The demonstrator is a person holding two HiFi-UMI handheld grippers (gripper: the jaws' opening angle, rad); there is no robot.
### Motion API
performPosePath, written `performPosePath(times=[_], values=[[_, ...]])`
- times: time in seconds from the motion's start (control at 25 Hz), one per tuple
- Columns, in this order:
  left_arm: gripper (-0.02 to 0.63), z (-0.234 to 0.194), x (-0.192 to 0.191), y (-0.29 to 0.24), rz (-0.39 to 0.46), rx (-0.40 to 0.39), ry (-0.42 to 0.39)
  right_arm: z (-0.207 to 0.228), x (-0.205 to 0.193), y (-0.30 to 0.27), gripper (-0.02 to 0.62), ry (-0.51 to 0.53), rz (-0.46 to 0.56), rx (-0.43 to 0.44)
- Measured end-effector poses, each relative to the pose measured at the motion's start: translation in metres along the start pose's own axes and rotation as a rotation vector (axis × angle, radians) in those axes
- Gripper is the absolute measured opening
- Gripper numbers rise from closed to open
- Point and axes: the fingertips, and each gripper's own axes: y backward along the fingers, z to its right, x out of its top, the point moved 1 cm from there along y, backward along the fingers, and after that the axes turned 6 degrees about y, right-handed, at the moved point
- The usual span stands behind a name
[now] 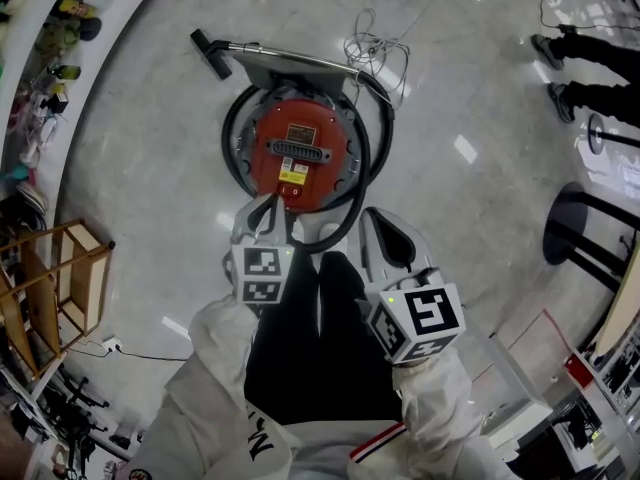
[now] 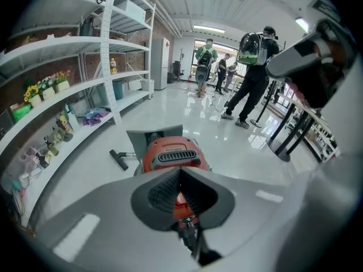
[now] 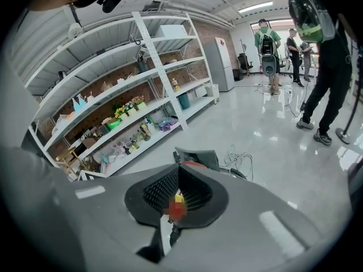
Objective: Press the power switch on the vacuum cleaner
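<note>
Head view | left hand-held gripper (image 1: 272, 202) closed, tip over vacuum cleaner (image 1: 300, 148) | right hand-held gripper (image 1: 380, 218) closed, alongside

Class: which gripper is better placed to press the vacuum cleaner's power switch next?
Probably left. The left gripper points at the near edge of the vacuum cleaner; the right gripper sits off to its side.
</note>
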Motion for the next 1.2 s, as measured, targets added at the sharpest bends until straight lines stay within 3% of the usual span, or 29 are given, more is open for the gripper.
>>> performPosePath(times=[0.4, 1.2], values=[[0.000, 0.000, -0.030, -0.026, -0.091, -0.007, -0.013, 0.009, 0.000, 0.003, 0.002, -0.013, 0.000, -0.021], [0.000, -0.012, -0.065, -0.059, -0.176, 0.026, 0.000, 0.016, -0.015, 0.004, 0.002, -0.046, -0.029, -0.040]])
